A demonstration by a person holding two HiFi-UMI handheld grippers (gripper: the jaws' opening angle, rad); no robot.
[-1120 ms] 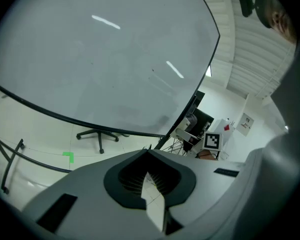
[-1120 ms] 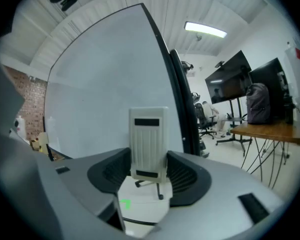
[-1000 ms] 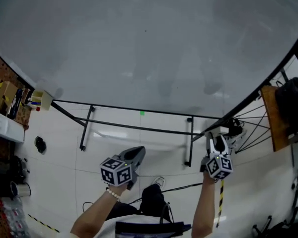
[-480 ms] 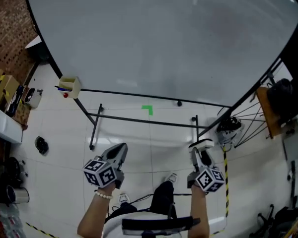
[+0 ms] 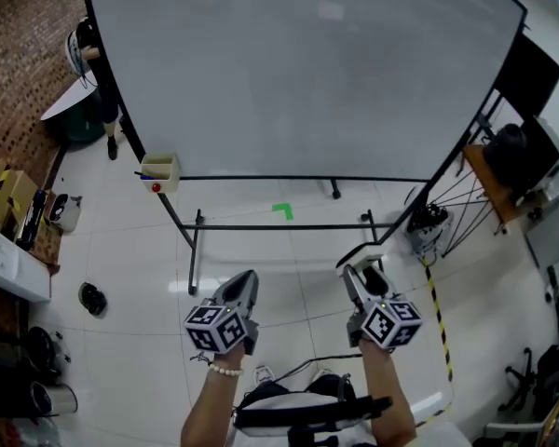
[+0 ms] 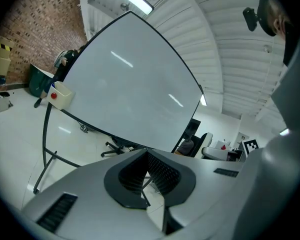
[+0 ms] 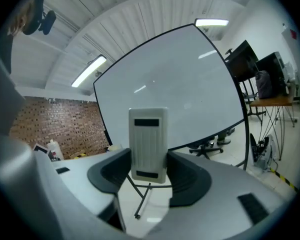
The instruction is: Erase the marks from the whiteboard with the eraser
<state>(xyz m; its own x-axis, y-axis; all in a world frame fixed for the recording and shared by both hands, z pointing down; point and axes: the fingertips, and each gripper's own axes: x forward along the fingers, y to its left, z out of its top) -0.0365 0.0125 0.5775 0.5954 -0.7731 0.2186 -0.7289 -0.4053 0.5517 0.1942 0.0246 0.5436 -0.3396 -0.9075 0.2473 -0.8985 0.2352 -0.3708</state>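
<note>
1. Head view: the person's forearms came up from the bottom edge, each hand holding a gripper over the white tiled floor [image 5: 121, 268].
2. Left gripper [image 5: 243, 285] [image 6: 144, 152]: jaws clenched together, pads meeting at the tips with nothing between them. It pointed towards the board's stand.
3. Right gripper [image 5: 358, 266] [image 7: 149, 158]: jaws grasping the eraser [image 5: 358, 253] [image 7: 148, 144]. The eraser was a white ribbed block, held upright and sticking out past the jaw tips. It was in the air, well apart from the board.
4. A black-and-yellow striped tape line [image 5: 440, 317] ran along the floor just right of the right gripper.
5. The black tubular stand [image 5: 279, 227] sat ahead of both grippers, with a small green tape mark [image 5: 281, 210] on the floor between its bars.
6. A cream pen box [image 5: 158, 170] [image 6: 60, 95] hung at the board's lower left corner, with a red item on its front and blue pens inside.
7. The whiteboard [image 5: 298, 73] [image 6: 125, 94] [image 7: 175, 99] stood upright on the stand. It was black-framed, and its surface was plain pale grey with ceiling-light reflections.
8. Beyond the board's left side was a brick wall [image 5: 28, 54], and off its right side a wooden table [image 5: 489, 180].
</note>
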